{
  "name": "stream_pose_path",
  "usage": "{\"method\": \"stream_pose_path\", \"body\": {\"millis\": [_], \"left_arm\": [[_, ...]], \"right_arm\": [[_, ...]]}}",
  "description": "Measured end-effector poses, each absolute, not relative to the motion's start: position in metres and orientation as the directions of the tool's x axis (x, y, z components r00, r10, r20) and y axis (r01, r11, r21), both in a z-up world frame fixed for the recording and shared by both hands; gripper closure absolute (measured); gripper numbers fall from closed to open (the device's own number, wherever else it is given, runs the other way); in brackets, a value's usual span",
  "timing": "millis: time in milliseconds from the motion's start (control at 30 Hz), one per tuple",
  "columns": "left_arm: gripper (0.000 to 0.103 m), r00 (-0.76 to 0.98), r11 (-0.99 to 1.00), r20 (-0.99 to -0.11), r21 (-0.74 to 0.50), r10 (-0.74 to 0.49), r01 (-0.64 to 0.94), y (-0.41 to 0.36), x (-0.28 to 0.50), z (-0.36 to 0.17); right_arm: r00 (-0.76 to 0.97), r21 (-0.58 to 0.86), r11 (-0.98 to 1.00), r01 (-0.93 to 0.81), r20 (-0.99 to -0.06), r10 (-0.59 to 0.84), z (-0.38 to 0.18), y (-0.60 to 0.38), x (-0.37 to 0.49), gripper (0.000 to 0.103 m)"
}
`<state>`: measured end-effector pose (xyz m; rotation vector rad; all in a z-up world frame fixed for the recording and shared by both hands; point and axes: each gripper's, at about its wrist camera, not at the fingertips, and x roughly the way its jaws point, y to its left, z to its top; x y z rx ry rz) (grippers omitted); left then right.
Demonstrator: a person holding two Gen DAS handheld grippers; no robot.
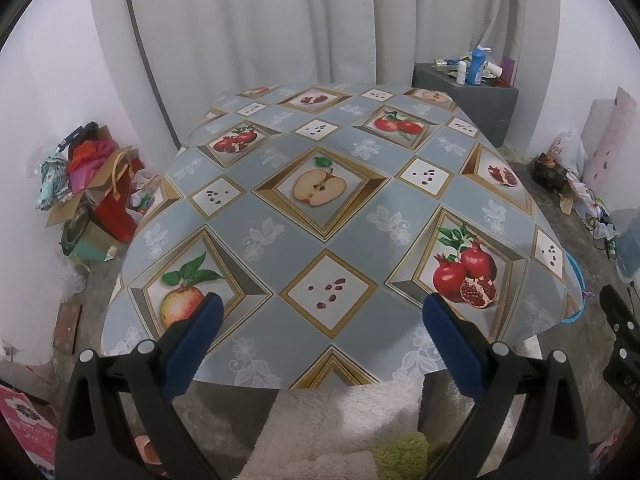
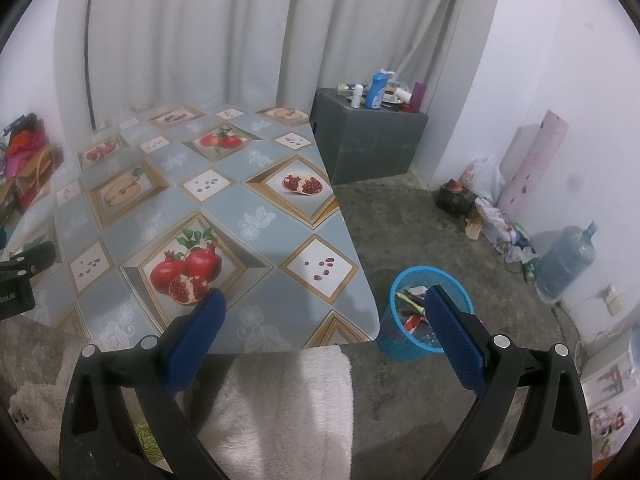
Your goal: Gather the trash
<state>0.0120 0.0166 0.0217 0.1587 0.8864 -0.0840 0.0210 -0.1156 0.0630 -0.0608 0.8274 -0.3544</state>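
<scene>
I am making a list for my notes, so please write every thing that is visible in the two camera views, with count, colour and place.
table: one, grey-blue cloth with fruit pictures, centre.
basket: one, blue mesh, on the floor right of the table, holding mixed trash.
box: one, dark grey, far right corner, toiletries on top.
bottle: one, blue and white, on the box.
water jug: one, blue, by the right wall.
bags and boxes: a pile, red, pink, brown, floor left of the table.
rug: one, whitish, below the near table edge.
curtain: white, behind the table.
left gripper: blue pads, open, empty.
right gripper: blue pads, open, empty.
</scene>
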Motion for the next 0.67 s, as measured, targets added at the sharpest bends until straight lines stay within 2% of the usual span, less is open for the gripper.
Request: {"method": "stream_pose_path", "body": {"millis": [667], "left_arm": [[0.005, 0.625, 0.985, -0.781, 0.104, -0.004, 0.137, 0.0095, 0.0105, 0.0201]], "right_arm": [[0.622, -0.190, 0.938, 0.288, -0.708, -0.335, 0.0626, -0.1147, 0.0203, 0.008]]}}
